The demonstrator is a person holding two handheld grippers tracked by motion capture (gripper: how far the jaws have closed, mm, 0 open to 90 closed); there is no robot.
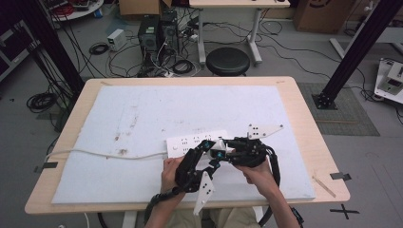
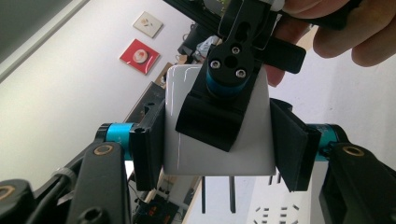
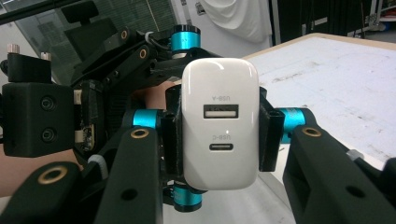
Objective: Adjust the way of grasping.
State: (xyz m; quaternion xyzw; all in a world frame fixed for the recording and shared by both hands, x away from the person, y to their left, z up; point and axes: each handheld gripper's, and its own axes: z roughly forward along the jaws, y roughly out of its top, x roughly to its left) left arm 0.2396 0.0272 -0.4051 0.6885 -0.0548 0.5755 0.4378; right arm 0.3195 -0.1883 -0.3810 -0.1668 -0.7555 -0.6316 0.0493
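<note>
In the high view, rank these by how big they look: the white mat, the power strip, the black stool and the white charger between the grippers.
1. White mat, by far the largest.
2. Power strip and black stool: they look alike in extent, and the stool is farther from the camera, so no ranking.
3. White charger, smallest, partly hidden between the grippers.

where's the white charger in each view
High view: the charger is a small white block low of centre, between the two tools, just right of the power strip.
Left gripper view: centre, prongs pointing down, between this tool's jaws, with the other tool's jaw across its face.
Right gripper view: centre, its USB-A and USB-C ports facing the camera.
Shared landmark: the white mat on the table.
</note>
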